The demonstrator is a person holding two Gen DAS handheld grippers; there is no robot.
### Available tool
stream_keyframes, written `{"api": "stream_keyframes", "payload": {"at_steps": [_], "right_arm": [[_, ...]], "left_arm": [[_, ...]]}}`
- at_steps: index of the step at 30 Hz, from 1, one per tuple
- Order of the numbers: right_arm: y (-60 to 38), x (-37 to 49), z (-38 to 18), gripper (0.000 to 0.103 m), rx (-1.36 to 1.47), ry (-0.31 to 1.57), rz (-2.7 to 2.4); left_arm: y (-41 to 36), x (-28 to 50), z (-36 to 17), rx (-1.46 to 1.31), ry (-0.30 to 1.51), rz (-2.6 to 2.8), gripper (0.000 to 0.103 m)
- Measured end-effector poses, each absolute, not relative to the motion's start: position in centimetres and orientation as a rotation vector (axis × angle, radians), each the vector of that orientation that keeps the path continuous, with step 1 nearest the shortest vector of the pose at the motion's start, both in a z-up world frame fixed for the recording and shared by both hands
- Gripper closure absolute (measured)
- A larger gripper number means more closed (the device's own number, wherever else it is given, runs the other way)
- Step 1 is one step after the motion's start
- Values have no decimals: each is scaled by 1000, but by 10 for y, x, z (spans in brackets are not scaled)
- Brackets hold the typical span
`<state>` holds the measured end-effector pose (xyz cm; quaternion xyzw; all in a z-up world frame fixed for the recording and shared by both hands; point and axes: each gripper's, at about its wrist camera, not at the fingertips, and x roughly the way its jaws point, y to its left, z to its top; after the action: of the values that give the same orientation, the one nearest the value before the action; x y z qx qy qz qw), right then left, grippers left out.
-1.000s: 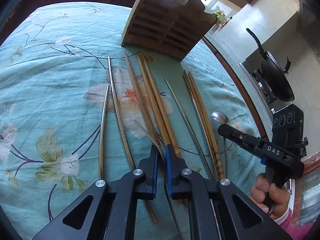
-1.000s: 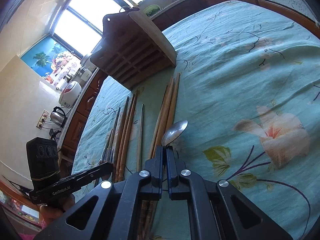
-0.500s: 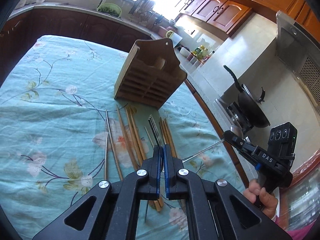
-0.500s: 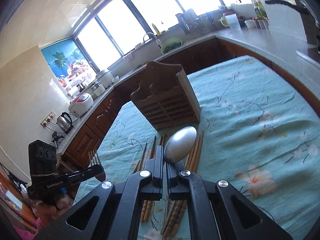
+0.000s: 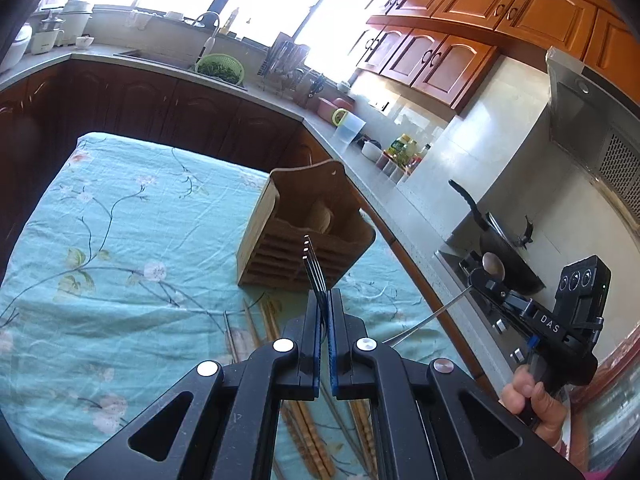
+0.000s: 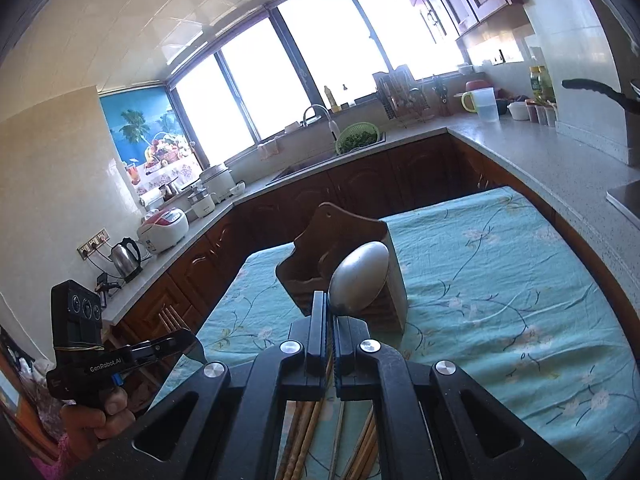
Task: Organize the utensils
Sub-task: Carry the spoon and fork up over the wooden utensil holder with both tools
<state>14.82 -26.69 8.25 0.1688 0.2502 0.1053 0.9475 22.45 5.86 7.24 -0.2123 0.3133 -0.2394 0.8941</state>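
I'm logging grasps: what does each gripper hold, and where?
Left gripper holds the fork by its handle; right gripper holds the spoon by its handle, below the bowl.

The tablecloth is showing pale turquoise, with thin dark branches, green leaves and small whitish-pink blossoms running across it. The utensil holder is glowing a warm mid-brown wood. The chopsticks lying on the cloth are looking tan. The spoon is shining dull silver-grey; the fork is reading dark, perhaps only from backlight. Both black grippers are wearing blue pads.
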Motion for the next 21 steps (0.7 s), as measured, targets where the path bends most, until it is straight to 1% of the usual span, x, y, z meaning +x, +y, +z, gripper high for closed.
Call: {"api": "stream_keyframes", "payload": {"at_steps": [6, 11, 14, 21], "right_arm": [[-275, 185, 111, 101, 293, 436, 176], [-273, 224, 129, 101, 225, 392, 132], [-271, 251, 126, 101, 186, 398, 113], [-259, 297, 81, 101, 134, 507, 112]], "left_arm": [[49, 266, 114, -432, 522, -506, 102], [34, 316, 126, -432, 447, -491, 102], [28, 349, 114, -451, 437, -467, 102], [-5, 407, 49, -450, 476, -434, 102]]}}
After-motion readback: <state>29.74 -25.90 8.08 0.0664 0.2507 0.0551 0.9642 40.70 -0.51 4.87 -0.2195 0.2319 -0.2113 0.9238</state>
